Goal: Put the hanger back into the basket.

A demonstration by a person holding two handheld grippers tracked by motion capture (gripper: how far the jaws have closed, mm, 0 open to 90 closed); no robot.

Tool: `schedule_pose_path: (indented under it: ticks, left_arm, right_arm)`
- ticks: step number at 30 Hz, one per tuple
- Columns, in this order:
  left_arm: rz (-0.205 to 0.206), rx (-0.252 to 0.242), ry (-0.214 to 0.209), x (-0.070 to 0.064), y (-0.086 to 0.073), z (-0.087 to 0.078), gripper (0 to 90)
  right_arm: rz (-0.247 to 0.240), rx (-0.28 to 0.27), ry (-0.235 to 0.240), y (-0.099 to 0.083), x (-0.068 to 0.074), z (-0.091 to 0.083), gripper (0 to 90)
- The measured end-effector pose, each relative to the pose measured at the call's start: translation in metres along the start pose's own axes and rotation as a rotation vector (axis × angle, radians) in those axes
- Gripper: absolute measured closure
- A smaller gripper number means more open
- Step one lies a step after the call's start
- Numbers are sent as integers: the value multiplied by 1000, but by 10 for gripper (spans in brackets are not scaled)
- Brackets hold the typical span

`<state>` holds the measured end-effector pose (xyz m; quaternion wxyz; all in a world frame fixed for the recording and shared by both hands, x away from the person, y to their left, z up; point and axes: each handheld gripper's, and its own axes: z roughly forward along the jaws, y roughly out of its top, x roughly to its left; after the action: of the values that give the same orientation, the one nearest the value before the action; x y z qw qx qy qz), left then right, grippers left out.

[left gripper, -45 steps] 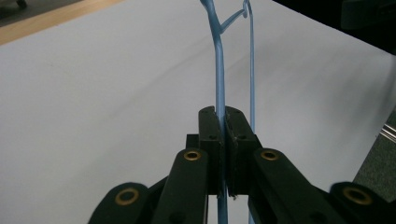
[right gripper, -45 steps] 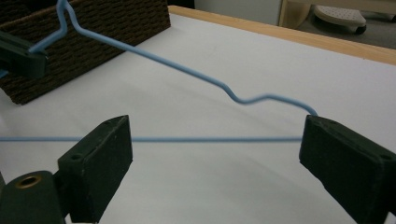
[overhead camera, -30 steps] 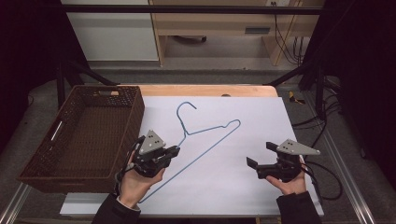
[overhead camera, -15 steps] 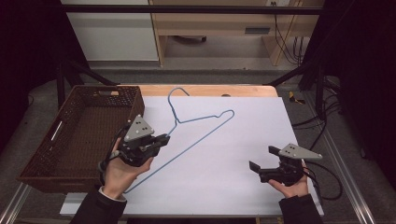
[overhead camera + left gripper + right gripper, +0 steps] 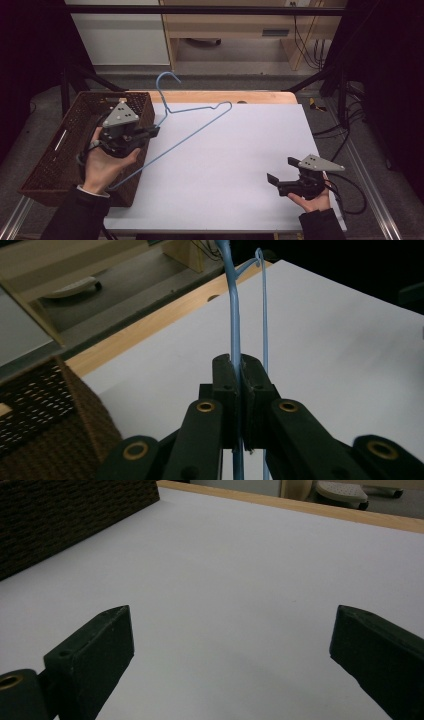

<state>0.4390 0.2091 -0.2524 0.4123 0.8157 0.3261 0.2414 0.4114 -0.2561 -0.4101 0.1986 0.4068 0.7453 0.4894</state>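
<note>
A light blue wire hanger [image 5: 196, 129] hangs in the air above the left part of the table, its hook up at the back. My left gripper [image 5: 154, 131] is shut on its long wire, over the right rim of the brown wicker basket [image 5: 55, 150]. In the left gripper view the blue wire [image 5: 234, 325] runs up from between the closed jaws of my left gripper [image 5: 241, 365]. My right gripper [image 5: 281, 170] rests low at the table's front right, jaws wide apart. The right gripper view shows my right gripper [image 5: 232, 630] with bare white surface between the jaws.
The white table top [image 5: 240, 150] has a wooden strip [image 5: 225, 96] along its far edge. The wicker basket [image 5: 60, 515] stands at the table's left side. Black frame bars and cables lie beyond the table's right edge.
My left gripper has lifted the hanger and carried it left and back, from the table's middle to above the basket's rim. The right gripper has stayed nearly still.
</note>
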Motion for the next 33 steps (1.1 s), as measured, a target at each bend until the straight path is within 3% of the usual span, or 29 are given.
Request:
schedule_pose_path:
  ticks: [5,16,33]
  left_arm:
    - [-19,3,36,19,1,-11,872]
    - [-85,-60,136,63,-9,-35,871]
    - [-138,-26,213,114,-40,-47,871]
  right_arm:
    - [1,-2,-1,0,0,0,46]
    - [-2,0,-3,0,0,0,45]
    - [-6,7,0,-1,0,1,44]
